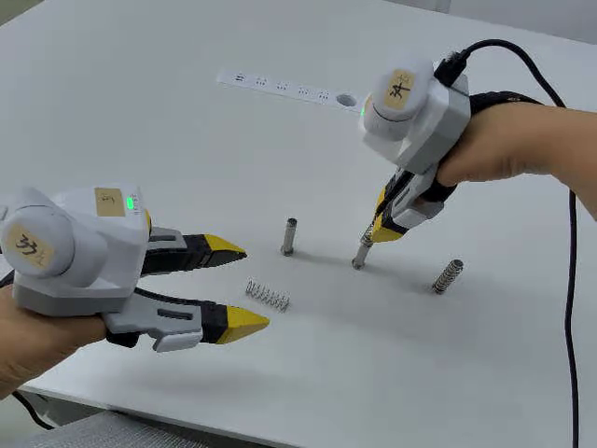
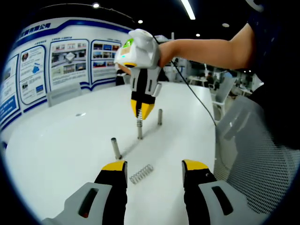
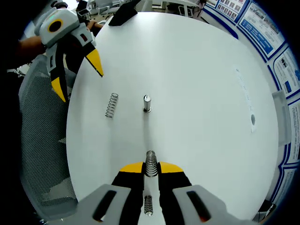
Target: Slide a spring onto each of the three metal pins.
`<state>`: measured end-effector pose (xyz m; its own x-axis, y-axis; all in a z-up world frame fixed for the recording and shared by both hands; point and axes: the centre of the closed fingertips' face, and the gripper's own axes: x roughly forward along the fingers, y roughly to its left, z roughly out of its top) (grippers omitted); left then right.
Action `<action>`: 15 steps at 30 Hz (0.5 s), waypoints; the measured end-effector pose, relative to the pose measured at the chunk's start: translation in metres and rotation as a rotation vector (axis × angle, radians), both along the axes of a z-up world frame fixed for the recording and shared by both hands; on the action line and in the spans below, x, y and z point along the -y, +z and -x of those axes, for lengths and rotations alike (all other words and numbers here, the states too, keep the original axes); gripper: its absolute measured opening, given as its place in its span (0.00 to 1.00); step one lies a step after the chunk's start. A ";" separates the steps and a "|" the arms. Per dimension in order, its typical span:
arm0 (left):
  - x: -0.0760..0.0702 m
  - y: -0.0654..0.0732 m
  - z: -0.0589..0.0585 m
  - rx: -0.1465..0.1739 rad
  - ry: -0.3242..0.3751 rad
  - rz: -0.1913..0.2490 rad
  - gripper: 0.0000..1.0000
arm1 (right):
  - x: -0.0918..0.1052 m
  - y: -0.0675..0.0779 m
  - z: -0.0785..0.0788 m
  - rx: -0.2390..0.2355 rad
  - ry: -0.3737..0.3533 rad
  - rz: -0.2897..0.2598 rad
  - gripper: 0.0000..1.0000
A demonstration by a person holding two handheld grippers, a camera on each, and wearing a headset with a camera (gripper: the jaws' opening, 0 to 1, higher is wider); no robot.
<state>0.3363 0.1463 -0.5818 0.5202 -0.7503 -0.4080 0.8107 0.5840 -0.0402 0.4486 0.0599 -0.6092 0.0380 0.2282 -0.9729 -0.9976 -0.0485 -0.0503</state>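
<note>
Left gripper (image 1: 254, 287): nearest item. I hold its jaws spread wide with nothing between them, hovering low over the table (image 1: 140, 112).

Loose spring (image 1: 268, 296): lies on its side just beyond those open tips, untouched.

Bare pin (image 1: 289, 236): stands upright past the loose spring and carries nothing.

Right gripper (image 1: 377, 231): clenched on the held spring (image 3: 151, 164), tips pointing down over the middle pin (image 1: 359, 257).

Sprung pin (image 1: 448, 275): has a spring already around it and stands apart to my right.

White socket strip (image 1: 280, 89): farthest item, well clear of the work.

Risks, as I judge them:
- If I lower the held spring off-axis, its bottom coil may catch on the pin's top. It could then buckle or flick out of the jaws.
- A sideways push could tip the middle pin. I cannot tell whether the pins are fixed to the table.
- A careless dip of the left jaws could send the loose spring rolling.

View notes:
- The left gripper view gives a side-on profile, with the held spring's lower end at the pin's top. I cannot tell whether it has started on.
- The right gripper view looks along the spring, so height over the pin is unreadable there.
- The head view shows most plainly that the rightmost pin is done.
</note>
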 end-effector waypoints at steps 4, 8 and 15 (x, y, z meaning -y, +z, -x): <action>0.000 -0.001 0.000 -0.003 0.000 -0.001 0.48 | 0.000 -0.007 0.004 -0.010 -0.006 0.010 0.12; -0.001 -0.001 0.000 -0.004 0.001 -0.002 0.47 | -0.002 -0.015 0.007 -0.005 -0.002 0.018 0.12; -0.002 -0.003 0.000 -0.007 0.004 -0.004 0.47 | -0.002 -0.025 0.011 -0.002 -0.003 0.021 0.12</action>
<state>0.3359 0.1484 -0.5845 0.5204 -0.7464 -0.4149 0.8080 0.5876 -0.0435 0.4379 0.0619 -0.6345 0.0370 0.2075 -0.9775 -0.9978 -0.0463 -0.0476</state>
